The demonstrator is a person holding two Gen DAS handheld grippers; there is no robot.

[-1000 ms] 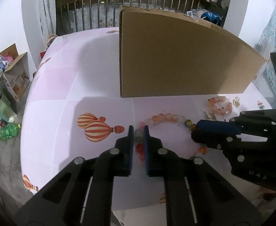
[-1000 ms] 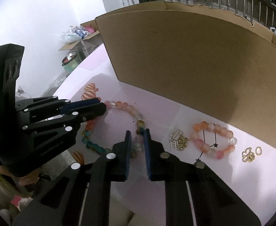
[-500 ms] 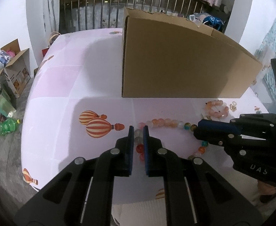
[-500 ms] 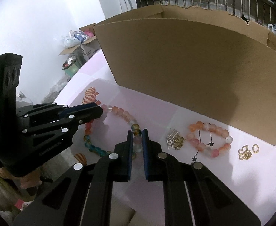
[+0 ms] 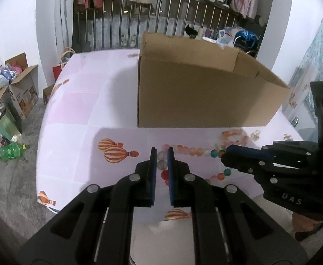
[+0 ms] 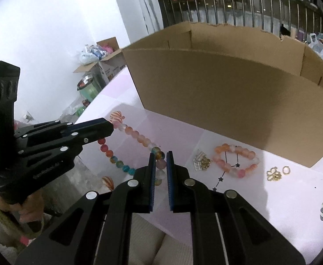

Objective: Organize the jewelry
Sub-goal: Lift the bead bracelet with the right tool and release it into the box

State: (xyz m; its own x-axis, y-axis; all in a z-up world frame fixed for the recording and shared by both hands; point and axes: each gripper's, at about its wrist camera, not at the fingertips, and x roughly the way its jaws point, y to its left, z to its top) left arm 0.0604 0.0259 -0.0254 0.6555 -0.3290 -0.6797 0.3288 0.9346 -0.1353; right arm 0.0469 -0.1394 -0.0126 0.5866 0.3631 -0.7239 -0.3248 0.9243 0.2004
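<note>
Left hand-held gripper [image 5: 161, 156] and right hand-held gripper [image 6: 160, 157] each pinch the long bead strand [image 6: 139, 137], apparently lifted off the bench [image 6: 260, 198]; cardboard box [image 6: 227, 101] behind.

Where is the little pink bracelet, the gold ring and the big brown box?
Pink bracelet [image 6: 236, 161], right wrist view: a bead on its lower left side.
Gold ring [image 6: 286, 170], right wrist view: its rim.
Cardboard box [image 6: 227, 101], right wrist view: its front wall.

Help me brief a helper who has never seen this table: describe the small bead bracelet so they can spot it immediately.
Find the big open cardboard box on the pink balloon-print tablecloth. In front of its near wall lies a small closed ring of beads, the bracelet, between a silver-gold charm cluster and gold rings. Unlike the long multicoloured necklace, it is all orange-pink, and no gripper touches it.
</note>
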